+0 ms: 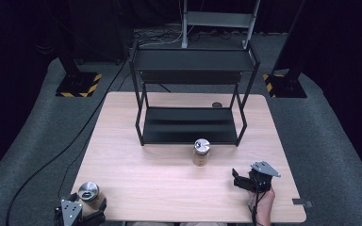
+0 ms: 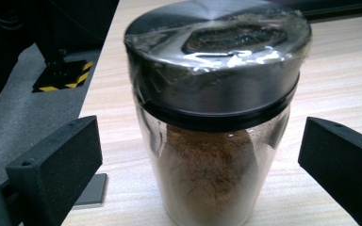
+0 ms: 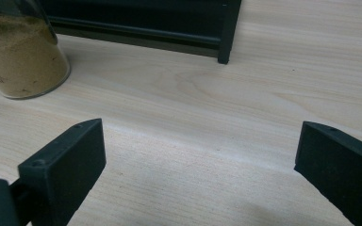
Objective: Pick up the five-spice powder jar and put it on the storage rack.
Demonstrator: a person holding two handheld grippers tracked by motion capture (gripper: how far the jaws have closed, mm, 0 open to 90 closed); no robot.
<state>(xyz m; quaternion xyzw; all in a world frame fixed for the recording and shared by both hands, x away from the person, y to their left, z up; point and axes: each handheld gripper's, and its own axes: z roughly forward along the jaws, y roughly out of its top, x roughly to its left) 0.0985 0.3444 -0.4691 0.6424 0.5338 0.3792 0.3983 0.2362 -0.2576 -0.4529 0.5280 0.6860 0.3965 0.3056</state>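
Your left tongs (image 1: 81,210) sit at the near left corner of the surface (image 1: 141,183), jaws wide. The dark-powder jar (image 2: 214,117) with the steel lid stands upright between them, neither pad touching the glass. Mid-surface, a second jar (image 1: 201,152) of lighter powder stands just in front of the black shelf rack (image 1: 191,125). Your right tongs (image 1: 243,180) hover near the right front edge, jaws wide with bare wood between them, well apart from that jar.
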